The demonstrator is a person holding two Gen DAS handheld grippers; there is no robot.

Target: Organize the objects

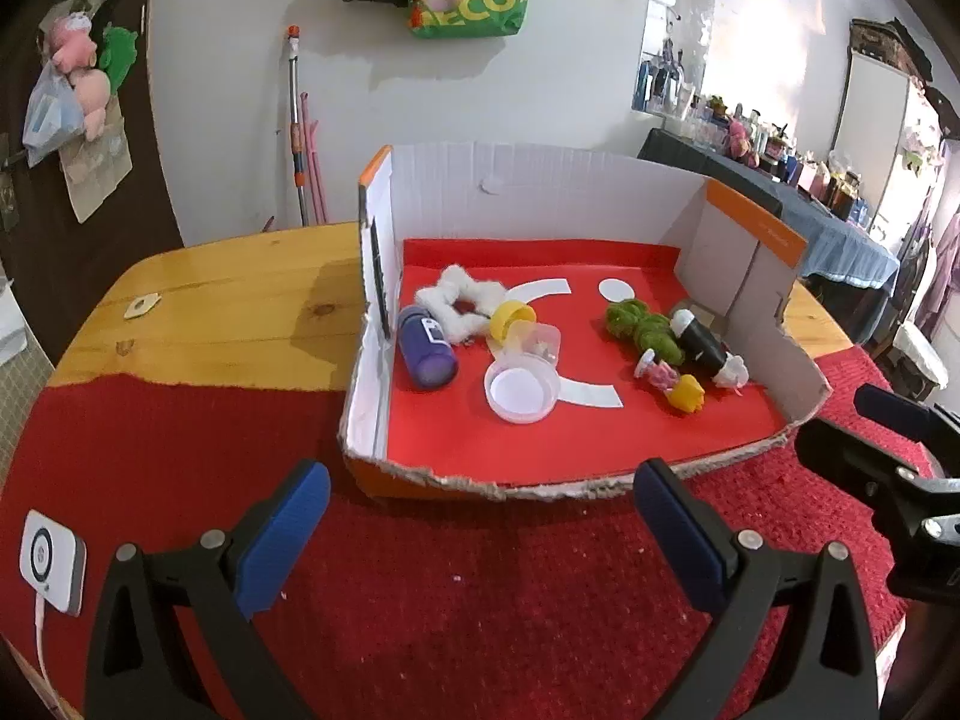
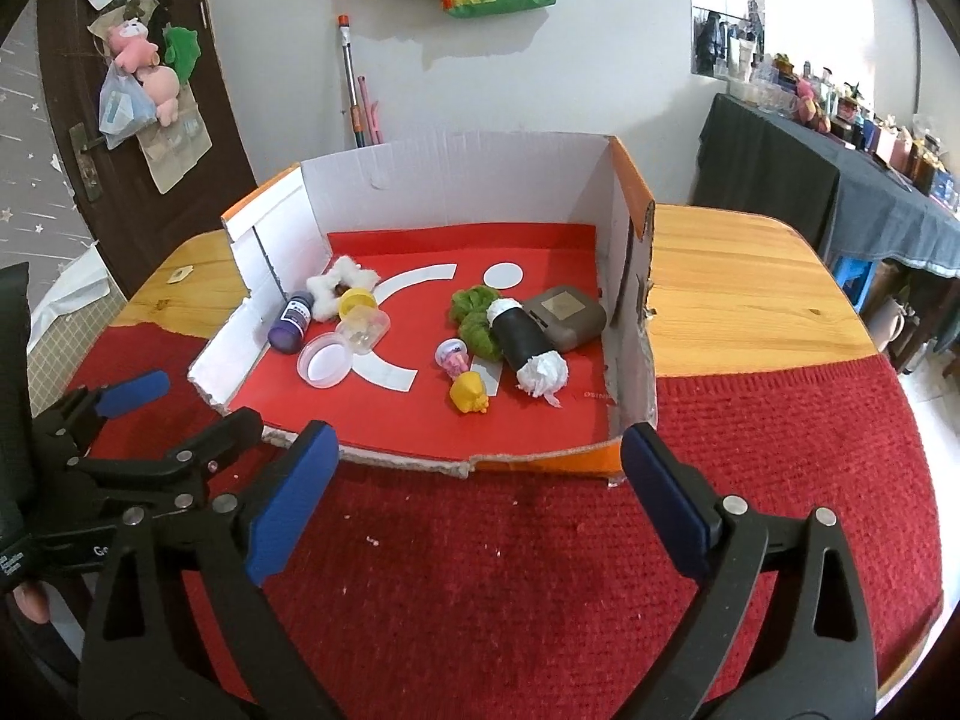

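Note:
An open cardboard box [image 1: 654,180] [image 2: 462,168] with a red floor stands on the table. Inside lie a purple bottle [image 1: 425,348] [image 2: 293,322], a white fluffy star [image 1: 459,300] [image 2: 342,288], a clear capsule with a yellow cap [image 1: 528,333] [image 2: 363,321], a white lid [image 1: 521,390] [image 2: 324,362], a green scrunchie [image 1: 645,327] [image 2: 477,318], a black tube with white ends [image 1: 708,351] [image 2: 528,342], a small pink toy [image 1: 657,372] [image 2: 453,358], a yellow figure [image 1: 687,394] [image 2: 471,393] and a grey case [image 2: 567,315]. My left gripper [image 1: 483,504] [image 2: 192,414] and right gripper [image 2: 480,474] [image 1: 840,426] are open and empty in front of the box.
A red mat [image 1: 480,570] [image 2: 480,570] covers the near half of the wooden table [image 1: 240,300] [image 2: 732,300]. A white device with a cable [image 1: 51,561] lies at the near left. A small tag [image 1: 142,305] lies on the wood. A cluttered dark side table [image 2: 840,168] stands at right.

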